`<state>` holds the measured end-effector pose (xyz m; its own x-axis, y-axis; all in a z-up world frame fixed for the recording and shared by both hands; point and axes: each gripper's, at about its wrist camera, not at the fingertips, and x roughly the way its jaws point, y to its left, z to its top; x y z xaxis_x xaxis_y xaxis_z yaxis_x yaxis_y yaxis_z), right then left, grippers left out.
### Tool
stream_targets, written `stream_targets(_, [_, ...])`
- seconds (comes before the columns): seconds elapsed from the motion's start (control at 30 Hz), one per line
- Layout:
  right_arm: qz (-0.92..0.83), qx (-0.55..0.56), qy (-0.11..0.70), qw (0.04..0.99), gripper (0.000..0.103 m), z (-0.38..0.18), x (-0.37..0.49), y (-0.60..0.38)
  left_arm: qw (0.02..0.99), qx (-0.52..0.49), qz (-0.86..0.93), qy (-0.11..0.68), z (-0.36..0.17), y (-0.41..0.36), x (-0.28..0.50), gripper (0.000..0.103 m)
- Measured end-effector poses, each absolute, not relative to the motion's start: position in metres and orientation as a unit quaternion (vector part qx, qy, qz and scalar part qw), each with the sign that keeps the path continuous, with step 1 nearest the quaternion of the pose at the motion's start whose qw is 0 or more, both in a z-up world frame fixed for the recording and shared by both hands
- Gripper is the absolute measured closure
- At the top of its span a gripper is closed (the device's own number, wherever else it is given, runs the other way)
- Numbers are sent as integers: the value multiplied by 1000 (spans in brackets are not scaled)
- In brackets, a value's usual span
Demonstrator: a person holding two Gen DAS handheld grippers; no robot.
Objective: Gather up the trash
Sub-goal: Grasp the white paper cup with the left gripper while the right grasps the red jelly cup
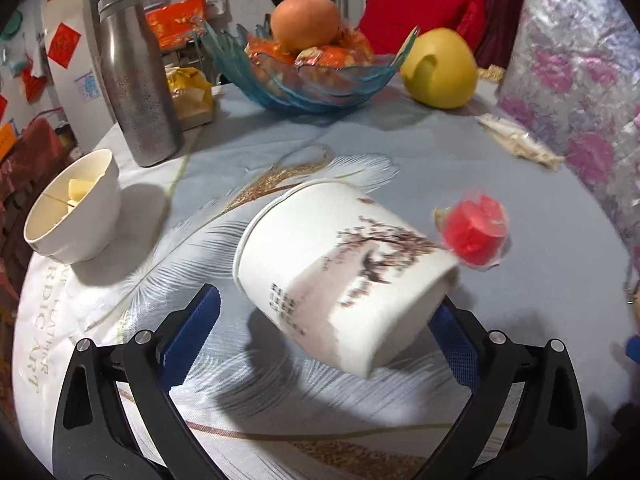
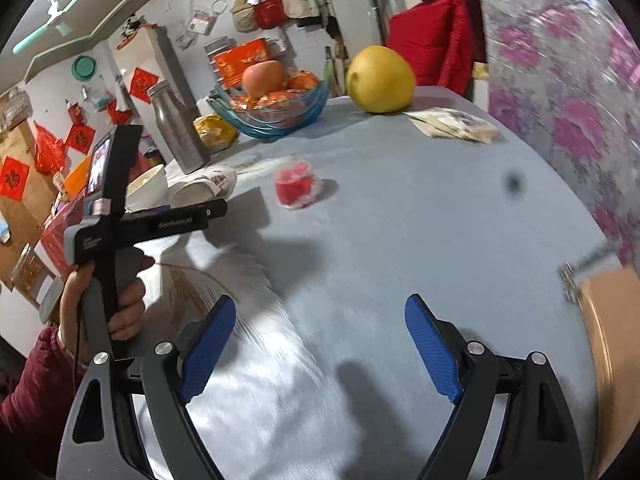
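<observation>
A white paper cup [image 1: 344,276] with a tree print lies tilted between my left gripper's [image 1: 328,320] blue fingers; the right pad touches its base, the left pad stands apart, so the jaws are open around it. The cup also shows in the right wrist view [image 2: 204,188], in front of the left gripper tool. A red crumpled wrapper [image 1: 474,232] lies on the table just right of the cup; it also shows in the right wrist view [image 2: 298,186]. A flat pale wrapper [image 1: 520,142] lies at the far right. My right gripper [image 2: 320,344] is open and empty above the tablecloth.
A white bowl [image 1: 76,216] with food pieces stands left. A steel bottle [image 1: 136,80], a blue glass fruit bowl [image 1: 304,76], a yellow pomelo [image 1: 440,68] and a yellow packet [image 1: 192,96] stand at the back. A brown box edge [image 2: 608,340] is at right.
</observation>
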<state>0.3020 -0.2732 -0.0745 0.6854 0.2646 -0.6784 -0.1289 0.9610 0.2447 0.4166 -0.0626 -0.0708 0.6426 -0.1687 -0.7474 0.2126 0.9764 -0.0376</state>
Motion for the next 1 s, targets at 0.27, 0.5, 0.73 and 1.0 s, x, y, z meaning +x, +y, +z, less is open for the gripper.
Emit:
stream_targets(0.27, [119, 93, 389, 909, 17, -68, 368, -252, 911, -10, -139, 387, -53, -58, 405, 7])
stream_targets(0.5, [95, 67, 400, 909, 18, -78, 432, -222, 916, -33, -75, 394, -57, -37, 416, 7])
stream_targets(0.73, [86, 42, 411, 907, 36, -95, 466, -205, 914, -43, -62, 398, -60, -30, 418, 7])
stream_targets(1.0, [37, 44, 401, 914, 53, -91, 454, -238, 906, -57, -101, 406, -66, -38, 418, 7])
